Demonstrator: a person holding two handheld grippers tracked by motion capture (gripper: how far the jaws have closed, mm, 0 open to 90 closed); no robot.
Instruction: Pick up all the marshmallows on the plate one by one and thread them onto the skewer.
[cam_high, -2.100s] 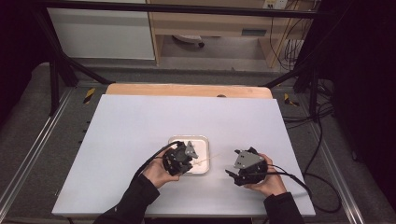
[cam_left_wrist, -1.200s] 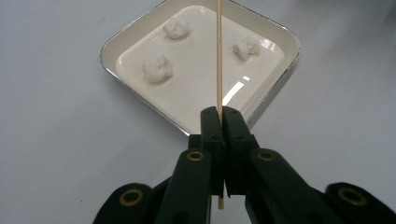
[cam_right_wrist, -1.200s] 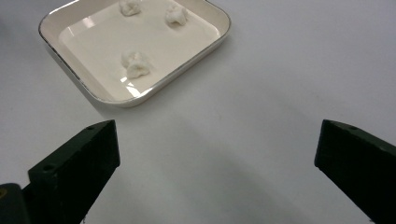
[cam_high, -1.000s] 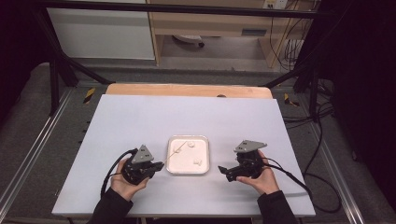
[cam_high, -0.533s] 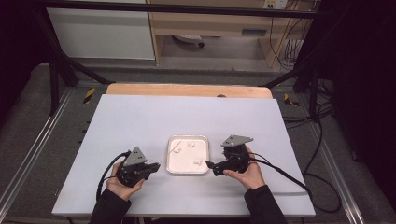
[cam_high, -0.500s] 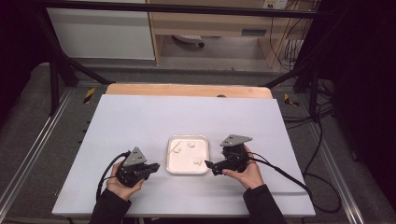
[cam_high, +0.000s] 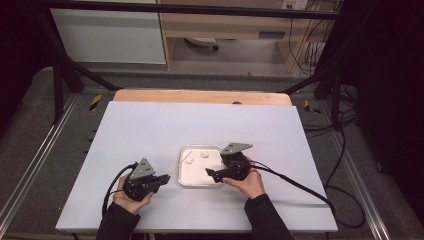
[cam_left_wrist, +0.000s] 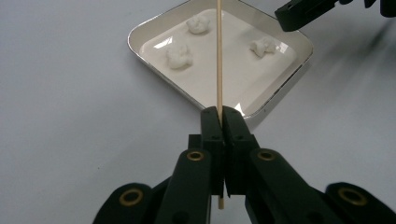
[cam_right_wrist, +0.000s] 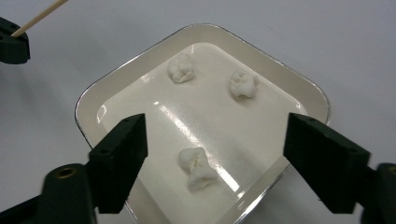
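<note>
Since half a second ago, both my hands have barely shifted: the right has crept a little farther over the tray.

Widest is the pale worktop (cam_high: 150, 130). On it, toward my side, sits the square white tray (cam_high: 200, 166). My right hand-held gripper (cam_high: 212, 173) hangs over the tray's right part, jaws spread wide, with one dough lump (cam_right_wrist: 198, 169) lying between them. My left hand-held gripper (cam_high: 164, 178) sits just left of the tray, jaws pressed together on a thin wooden stick (cam_left_wrist: 219, 56) that reaches out over the tray. Two more lumps (cam_right_wrist: 181, 68) lie farther back.
</note>
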